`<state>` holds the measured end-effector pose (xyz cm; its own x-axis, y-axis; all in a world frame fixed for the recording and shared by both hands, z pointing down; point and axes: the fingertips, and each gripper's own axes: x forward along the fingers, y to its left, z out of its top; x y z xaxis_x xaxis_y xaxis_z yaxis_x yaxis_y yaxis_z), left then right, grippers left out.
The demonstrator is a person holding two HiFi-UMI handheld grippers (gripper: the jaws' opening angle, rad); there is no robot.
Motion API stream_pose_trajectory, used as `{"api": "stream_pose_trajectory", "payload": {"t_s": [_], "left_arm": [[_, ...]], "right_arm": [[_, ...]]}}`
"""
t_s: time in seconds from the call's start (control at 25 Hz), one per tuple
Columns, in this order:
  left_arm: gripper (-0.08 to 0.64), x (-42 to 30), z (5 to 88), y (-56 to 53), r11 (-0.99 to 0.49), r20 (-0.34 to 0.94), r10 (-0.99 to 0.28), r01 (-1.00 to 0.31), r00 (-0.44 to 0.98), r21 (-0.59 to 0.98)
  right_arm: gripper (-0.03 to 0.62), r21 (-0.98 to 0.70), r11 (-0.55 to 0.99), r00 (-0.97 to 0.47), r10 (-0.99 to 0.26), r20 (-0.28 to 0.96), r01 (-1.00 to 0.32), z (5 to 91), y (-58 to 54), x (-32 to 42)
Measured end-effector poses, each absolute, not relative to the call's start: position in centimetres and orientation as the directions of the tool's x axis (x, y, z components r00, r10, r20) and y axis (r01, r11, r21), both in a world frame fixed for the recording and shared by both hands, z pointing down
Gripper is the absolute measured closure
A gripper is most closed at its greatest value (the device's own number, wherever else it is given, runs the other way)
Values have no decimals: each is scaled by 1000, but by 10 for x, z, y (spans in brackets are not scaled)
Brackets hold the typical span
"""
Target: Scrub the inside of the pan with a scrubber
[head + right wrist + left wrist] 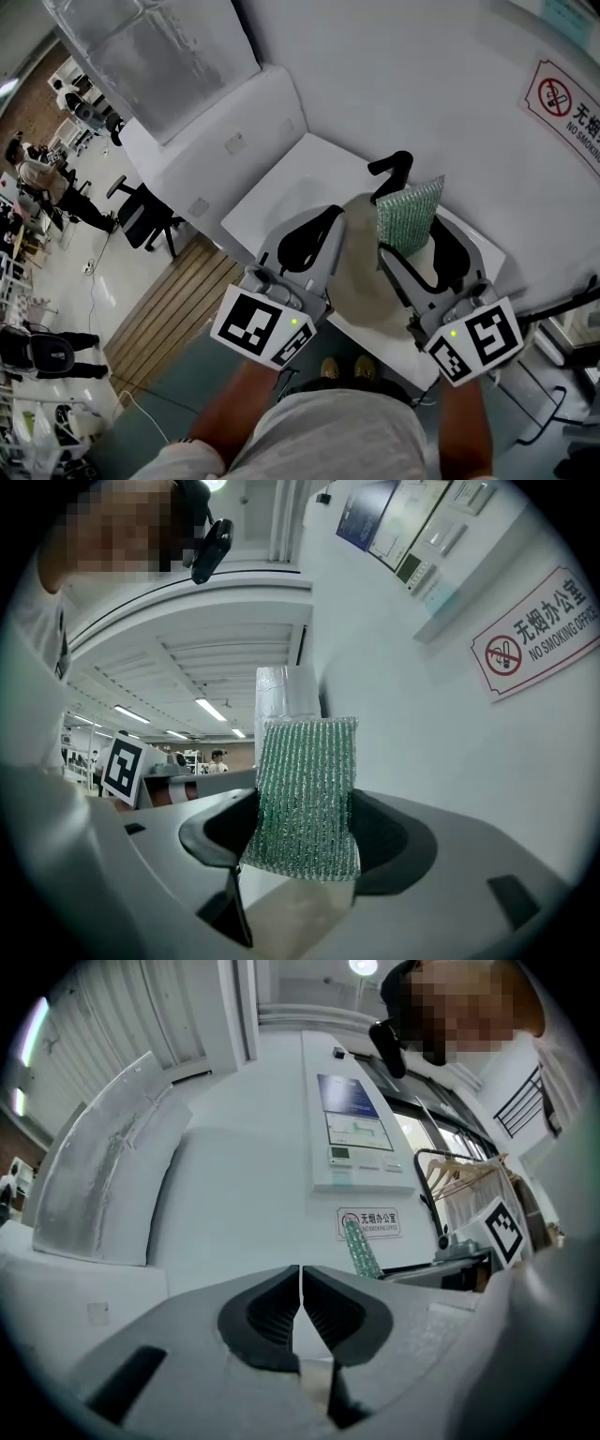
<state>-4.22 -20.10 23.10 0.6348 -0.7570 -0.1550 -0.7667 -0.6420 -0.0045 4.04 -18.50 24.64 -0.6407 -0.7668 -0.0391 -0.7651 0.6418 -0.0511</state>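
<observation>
A pan with a pale beige inside lies on the white table, its black handle pointing toward the wall. Both grippers are held above it, tilted upward. My right gripper is shut on a green mesh scrubber, which sticks up from between its pads; the scrubber fills the middle of the right gripper view. My left gripper hovers over the pan's left side. In the left gripper view its jaws meet tip to tip with nothing between them. The scrubber shows to the right there.
The table stands against a white wall with a no-smoking sign and a control panel. A white partition borders the table's left. An office chair and seated people are further left, beyond a strip of wooden floor.
</observation>
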Motion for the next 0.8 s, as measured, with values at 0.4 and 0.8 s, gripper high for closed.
{"api": "stream_pose_trajectory", "payload": {"t_s": [0.4,0.8], "left_arm": [[544,-43,220,-193,-649,-196,-744,-761,639,-17],[545,-41,219,-187,-658,-208,-735,-753,645,-9]], "right_arm": [[288,-47,658,-652,-751,-106,-751,232,-172,31],[288,-28,654,-647,-753,-120,-756,230,-164,29]]}}
